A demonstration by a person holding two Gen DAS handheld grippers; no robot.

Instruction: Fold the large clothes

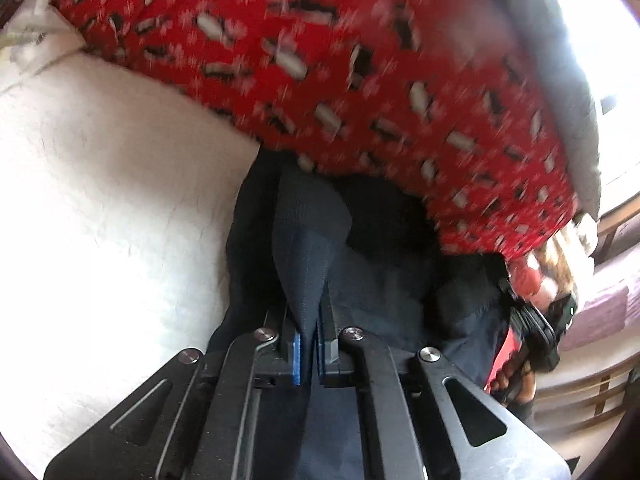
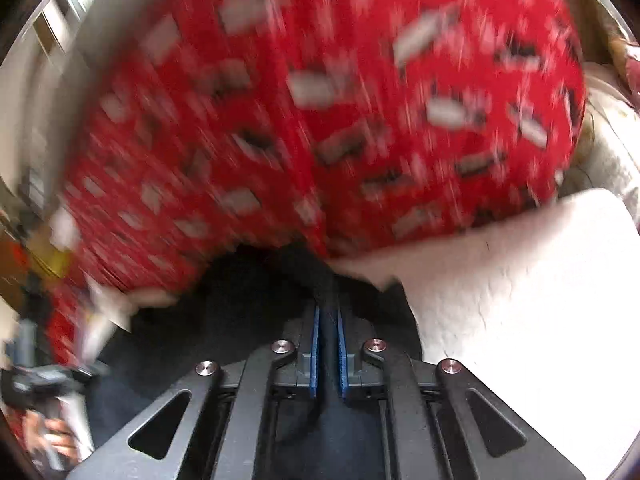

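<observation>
So both sets of jaws are clamped down on the same dark navy garment. The left gripper has its blue pads pressed together with a pointed fold of the navy cloth, seam and all, squeezed between them. The right gripper is doing the same thing: pads nearly touching, with a thin ridge of dark fabric caught in the gap.

Moving out from the jaws, the rest of the garment hangs loose and bunched just ahead of and below each pair, so it looks lifted rather than laid flat. Right past the jaws in both views there's a big red patterned fabric with white and black dashes filling the upper part of the frame, pretty blurry. To the left of the left jaws, and to the right of the right jaws, is a white textured cloth that the clothes seem to sit on; can't tell if that's a bed or something else. In the left view you can spot the person's other hand off to the right, holding the other tool.

Progress-wise, I'd say this is early: two pinch points secured, no neat fold visible yet. All the actual folding and flattening looks to be still ahead.
</observation>
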